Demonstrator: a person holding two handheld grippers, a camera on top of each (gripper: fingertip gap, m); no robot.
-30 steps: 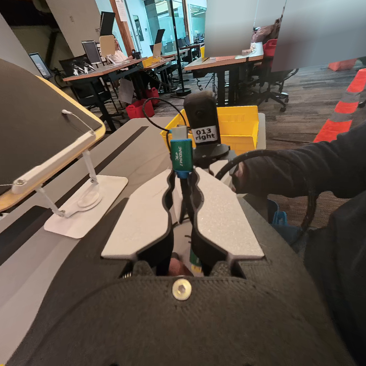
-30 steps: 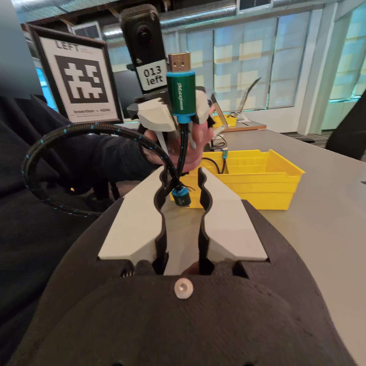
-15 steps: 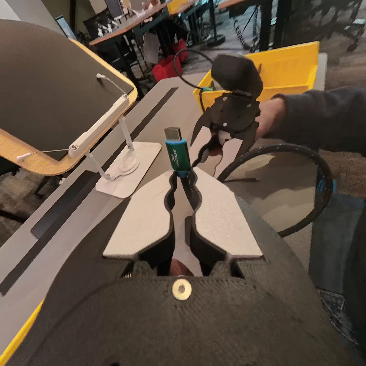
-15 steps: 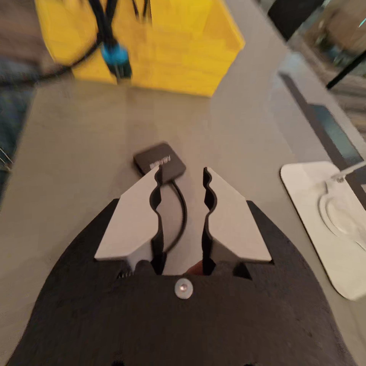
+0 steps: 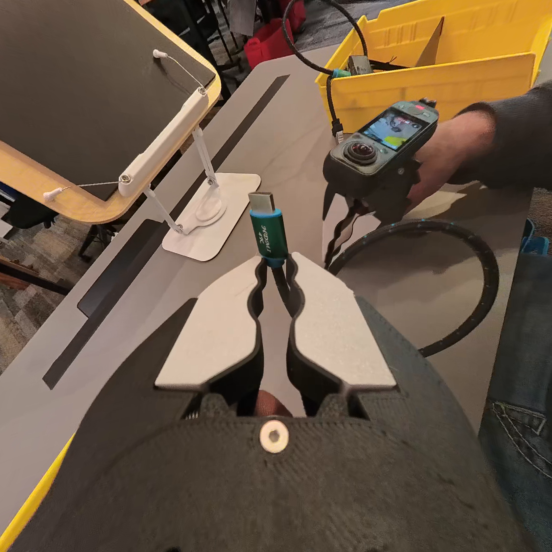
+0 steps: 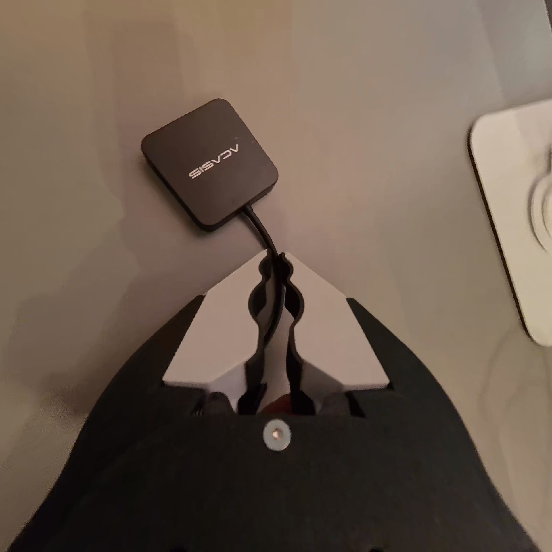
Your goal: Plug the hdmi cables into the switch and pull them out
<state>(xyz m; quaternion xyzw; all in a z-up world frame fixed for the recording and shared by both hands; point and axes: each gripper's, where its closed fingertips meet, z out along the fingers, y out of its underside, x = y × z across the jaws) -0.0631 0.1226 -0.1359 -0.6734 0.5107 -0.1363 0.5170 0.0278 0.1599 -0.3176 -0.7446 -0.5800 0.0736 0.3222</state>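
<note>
Left gripper (image 5: 274, 263): closed narrow on the braided HDMI cable (image 5: 466, 316) just behind the green plug (image 5: 267, 231), clamped at the fingertips. Plug projecting forward and up beyond the tips, metal connector end free, tilted slightly left. Cable passing back between the fingers, then looping in a wide arc to the right of the gripper above the grey table (image 5: 283, 125). Right gripper (image 5: 352, 236), seen ahead and to the right in the left wrist view, pointing down at the table with a camera mounted on top. Right gripper (image 6: 273, 254) in its own view: closed to a narrow gap around the thin black lead (image 6: 263, 227) of the switch; contact with the lead likely but not certain. Switch (image 6: 209, 162): flat black square box lying on the table just ahead of the fingertips, slightly left, lead leaving its near right edge and running back between the fingers. Yellow bin (image 5: 448, 59) far ahead of the left gripper; white stand base (image 5: 209, 230) ahead to the left.
</note>
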